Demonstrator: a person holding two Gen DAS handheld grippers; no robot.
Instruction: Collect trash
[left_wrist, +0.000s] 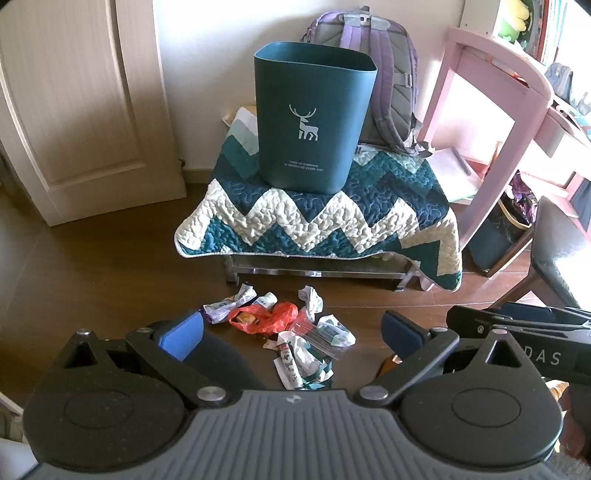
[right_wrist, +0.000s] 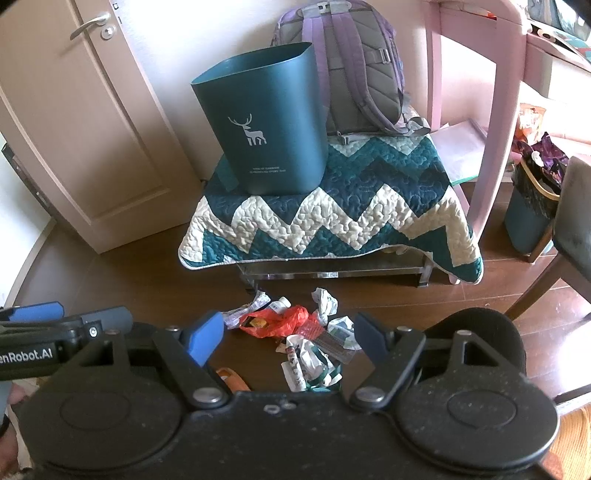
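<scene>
both grippers, left gripper (left_wrist: 291, 332) and right gripper (right_wrist: 290, 338), hovering with fingers spread, empty, over trash pile (left_wrist: 286, 332) on the floor; one teal bin (left_wrist: 314, 118) up on quilted bench (left_wrist: 332, 221); roughly six scraps, one red bag (left_wrist: 264, 317); likely to snag neighbours, spill en route

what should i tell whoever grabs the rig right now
Left tongs: open, empty, above the floor.
Right tongs: open, empty, beside the left.
Trash pile lies on the floor in front of the stool: red bag, crumpled paper, wrappers.
Bin stands upright on the quilt, in front of a backpack.
Done: nothing picked up yet.
Left: all of it into the bin.
</scene>
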